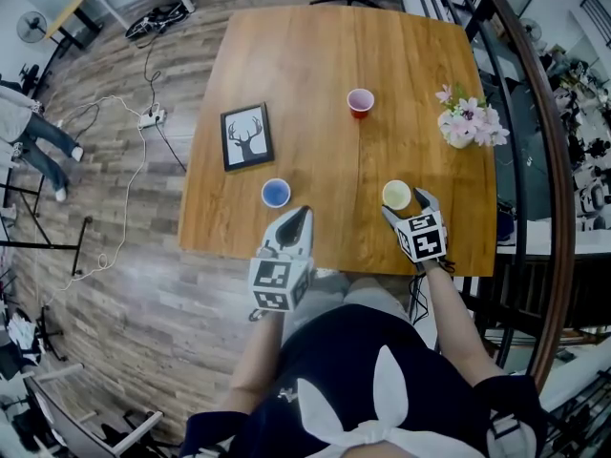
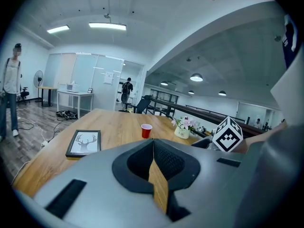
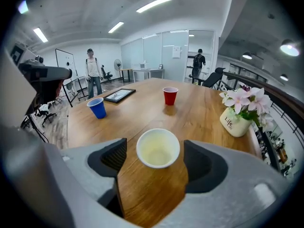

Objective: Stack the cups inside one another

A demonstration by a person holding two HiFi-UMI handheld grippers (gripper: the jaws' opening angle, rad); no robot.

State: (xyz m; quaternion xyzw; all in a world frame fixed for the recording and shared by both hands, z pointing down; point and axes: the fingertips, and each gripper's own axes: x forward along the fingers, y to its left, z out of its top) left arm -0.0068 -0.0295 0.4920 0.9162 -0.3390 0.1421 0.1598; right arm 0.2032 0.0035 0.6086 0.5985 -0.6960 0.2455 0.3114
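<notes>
Three cups stand apart and upright on the wooden table [image 1: 315, 55]: a red cup [image 1: 360, 102] far out in the middle, a blue cup [image 1: 276, 193] near the front left, and a pale yellow cup [image 1: 396, 196] near the front right. My right gripper [image 1: 409, 206] is open around the yellow cup [image 3: 158, 147]; the cup sits between the jaws and neither pad touches it. My left gripper [image 1: 301, 216] is shut and empty, just right of and nearer than the blue cup. Its own view shows the red cup [image 2: 146, 130] but not the blue one.
A framed deer picture [image 1: 247, 135] lies at the table's left. A vase of pink flowers [image 1: 466, 122] stands at the right edge, next to a railing. The near table edge runs under both grippers. Cables [image 1: 134, 132] lie on the floor at left, and people stand far off.
</notes>
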